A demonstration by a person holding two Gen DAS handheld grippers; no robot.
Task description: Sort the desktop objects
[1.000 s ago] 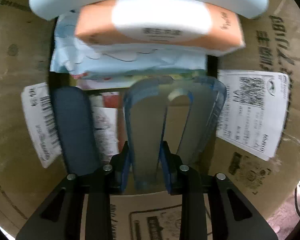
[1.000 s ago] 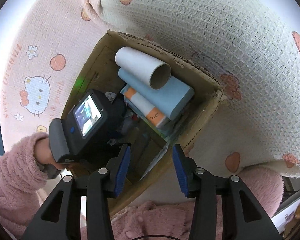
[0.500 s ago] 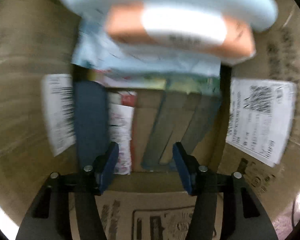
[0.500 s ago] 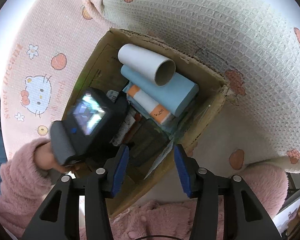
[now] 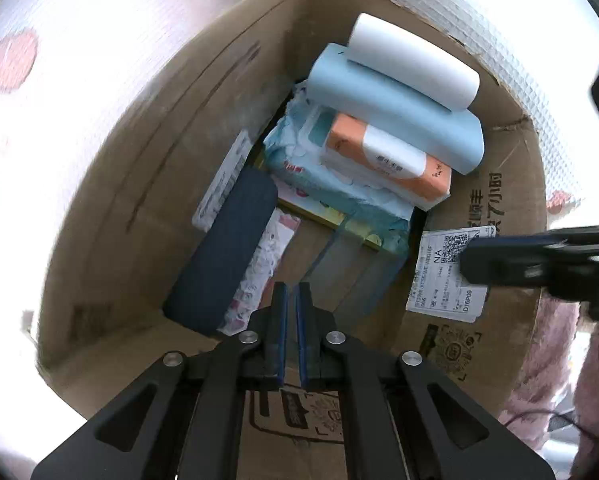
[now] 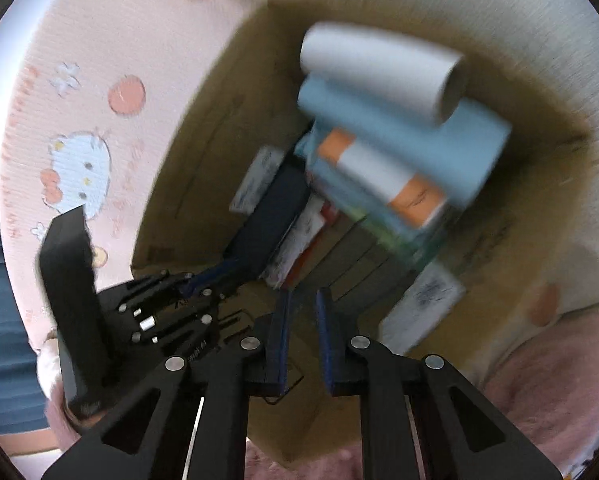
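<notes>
A cardboard box (image 5: 147, 184) holds sorted items: a white roll (image 5: 413, 62) on a light blue block (image 5: 395, 108), an orange tissue pack (image 5: 387, 156), a blue wipes pack (image 5: 311, 160), a dark navy case (image 5: 223, 252) and a clear blue-edged plastic piece (image 5: 355, 264) lying on the box floor. My left gripper (image 5: 290, 300) is nearly shut and empty, raised above the box's near side. My right gripper (image 6: 302, 304) is narrowly open and empty over the box's near edge (image 6: 299, 432); the roll (image 6: 379, 72) and the case (image 6: 267, 220) show in its blurred view.
The box sits on a pink and cream patterned blanket (image 6: 83, 92). Shipping labels (image 5: 447, 276) are stuck on the box's inner walls. The right gripper's fingers (image 5: 539, 260) reach in from the right in the left wrist view. Pink fleece sleeves (image 6: 547, 396) lie near the box.
My left gripper let go of the clear blue-edged piece, which now lies in the box, then rose out and closed. My right gripper moved closer over the box and narrowed.
</notes>
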